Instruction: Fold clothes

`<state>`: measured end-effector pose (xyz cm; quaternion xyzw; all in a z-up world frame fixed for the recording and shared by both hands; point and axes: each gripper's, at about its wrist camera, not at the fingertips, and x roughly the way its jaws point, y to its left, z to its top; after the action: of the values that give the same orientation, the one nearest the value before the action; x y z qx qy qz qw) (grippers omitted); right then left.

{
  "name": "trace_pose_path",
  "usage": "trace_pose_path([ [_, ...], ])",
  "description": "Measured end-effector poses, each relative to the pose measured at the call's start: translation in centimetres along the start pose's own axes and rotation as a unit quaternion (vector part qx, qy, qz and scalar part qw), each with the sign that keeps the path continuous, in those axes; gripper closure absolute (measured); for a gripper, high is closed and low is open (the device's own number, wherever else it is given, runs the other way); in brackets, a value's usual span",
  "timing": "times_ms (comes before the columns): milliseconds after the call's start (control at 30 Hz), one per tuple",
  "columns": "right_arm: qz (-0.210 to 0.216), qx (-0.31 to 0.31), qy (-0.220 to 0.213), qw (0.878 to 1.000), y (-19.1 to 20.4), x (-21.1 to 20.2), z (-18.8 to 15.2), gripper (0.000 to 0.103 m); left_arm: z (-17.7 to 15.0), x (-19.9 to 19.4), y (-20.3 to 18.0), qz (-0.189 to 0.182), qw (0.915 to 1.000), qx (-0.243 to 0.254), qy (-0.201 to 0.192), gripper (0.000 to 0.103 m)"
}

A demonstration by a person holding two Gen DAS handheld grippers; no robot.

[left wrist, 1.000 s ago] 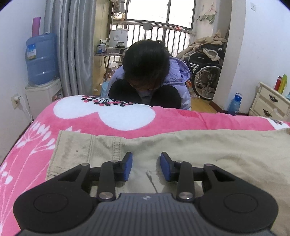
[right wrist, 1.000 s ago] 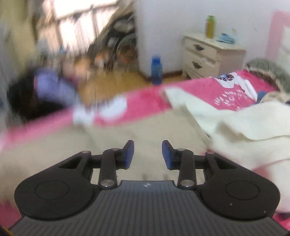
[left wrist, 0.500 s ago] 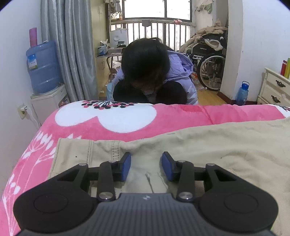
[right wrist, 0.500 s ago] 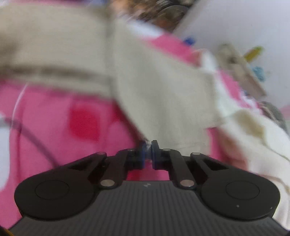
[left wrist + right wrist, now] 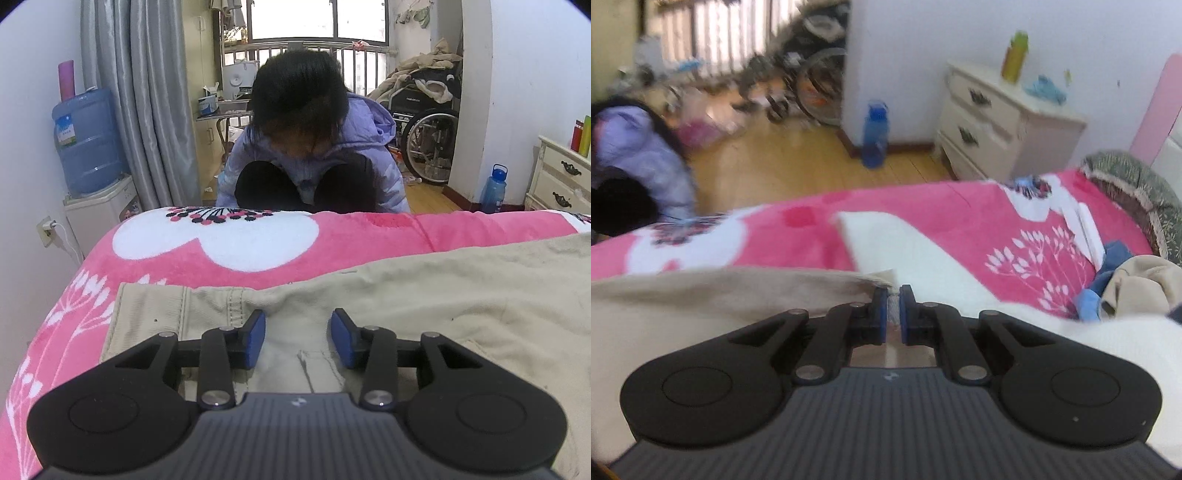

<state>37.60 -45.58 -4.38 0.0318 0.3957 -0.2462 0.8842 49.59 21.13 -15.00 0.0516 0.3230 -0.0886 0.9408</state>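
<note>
Khaki trousers (image 5: 424,295) lie flat across a pink blanket (image 5: 221,258), waistband nearest. They look soft, limp and light, best held by hem or waistband. The right gripper (image 5: 894,306) pinches a trouser edge; the left gripper (image 5: 298,341) hovers spread over the fly. Beside them a cream garment (image 5: 923,258); beyond the blanket, a crouching person (image 5: 306,147).

Soft daylight enters through the barred window (image 5: 317,22), which is blown out white. The left wrist view is sharp (fisheye bending and dark corners at the edges); the right wrist view is motion-blurred, worst at the left.
</note>
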Motion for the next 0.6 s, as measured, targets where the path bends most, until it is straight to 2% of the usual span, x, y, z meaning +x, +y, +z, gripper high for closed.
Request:
trace_pose_path([
  [33,-0.005,0.000,0.011,1.000,-0.1,1.6,0.6,0.096,0.0,0.0,0.0,0.000,1.0000,0.000,0.000,0.062],
  [100,-0.016,-0.001,0.030,0.999,0.2,4.2,1.3,0.087,0.0,0.0,0.0,-0.001,1.0000,0.000,0.001,0.062],
  [133,-0.028,0.000,0.033,0.999,0.4,5.0,1.4,0.072,0.0,0.1,0.0,-0.001,1.0000,0.001,0.002,0.062],
  [167,-0.045,0.006,0.032,0.998,0.4,5.2,1.4,0.062,0.1,0.1,0.0,-0.001,1.0000,0.001,0.002,0.062],
  [233,-0.071,0.026,0.025,0.997,0.2,5.4,1.3,0.057,0.1,0.1,0.1,-0.002,1.0000,0.000,0.002,0.062],
  [333,-0.061,0.105,-0.014,0.992,-2.1,3.8,0.7,0.056,0.0,0.1,0.1,-0.003,1.0000,-0.002,0.000,0.061],
  [367,-0.052,0.130,-0.031,0.990,-2.9,2.9,0.5,0.056,0.0,0.1,0.1,-0.002,1.0000,-0.002,0.000,0.061],
  [467,0.015,0.194,-0.099,0.976,-5.5,-2.4,-0.5,0.056,-0.1,0.1,0.2,-0.003,1.0000,-0.003,-0.001,0.061],
  [533,0.052,0.222,-0.140,0.964,-7.2,-7.8,-2.2,0.056,-0.1,0.2,0.2,-0.003,1.0000,-0.003,-0.002,0.061],
  [600,0.067,0.240,-0.172,0.953,-8.8,-13.4,-4.0,0.056,-0.2,0.2,0.1,-0.004,1.0000,-0.004,-0.005,0.061],
])
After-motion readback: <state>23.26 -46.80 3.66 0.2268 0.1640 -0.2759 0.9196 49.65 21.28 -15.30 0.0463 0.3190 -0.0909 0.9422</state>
